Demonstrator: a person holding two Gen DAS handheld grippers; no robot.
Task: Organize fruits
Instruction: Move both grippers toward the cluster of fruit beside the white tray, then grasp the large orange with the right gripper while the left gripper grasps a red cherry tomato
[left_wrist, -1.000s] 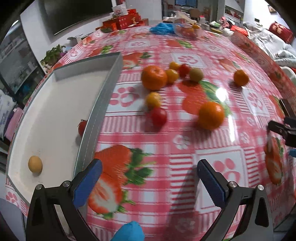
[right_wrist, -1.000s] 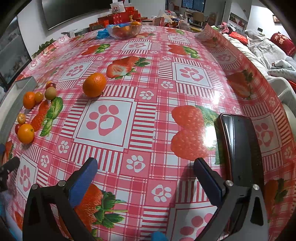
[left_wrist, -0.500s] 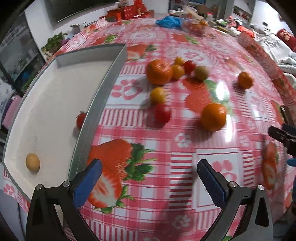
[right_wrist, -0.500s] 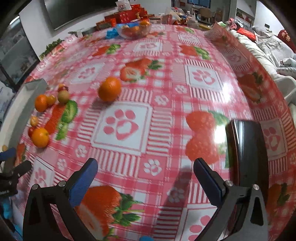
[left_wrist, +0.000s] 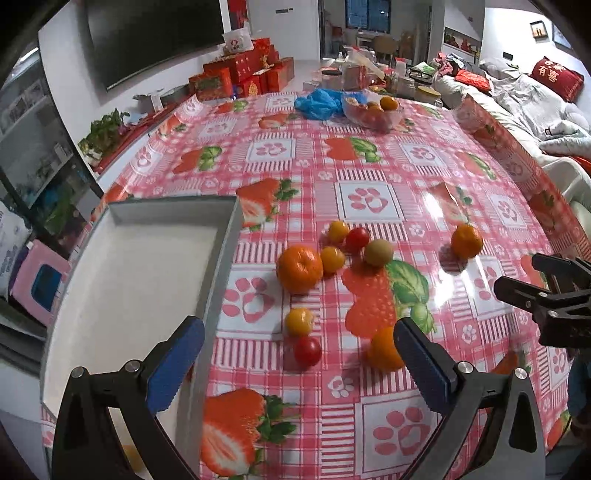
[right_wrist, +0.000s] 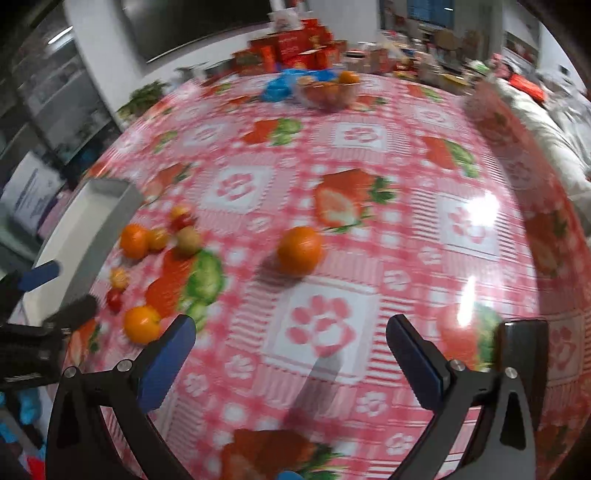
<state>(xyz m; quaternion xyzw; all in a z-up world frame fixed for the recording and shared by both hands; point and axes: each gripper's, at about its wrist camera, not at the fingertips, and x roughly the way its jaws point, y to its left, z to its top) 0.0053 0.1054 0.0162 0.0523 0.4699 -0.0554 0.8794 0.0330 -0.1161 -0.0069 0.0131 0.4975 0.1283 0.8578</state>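
A table under a glossy red-checked strawberry-print cloth (left_wrist: 369, 192) carries a shallow grey rectangular tray (left_wrist: 221, 258); loose oranges and small tomatoes (left_wrist: 299, 273) lie beside it.

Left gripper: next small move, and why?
Probably ease the left gripper forward and down over the red tomato, then close. Its jaws are open and empty, and that tomato lies on the cloth almost centred between the fingers, nearest of the loose fruit, with the white tray just to its left for the drop. The yellow tomato sits close behind, so go in gently.
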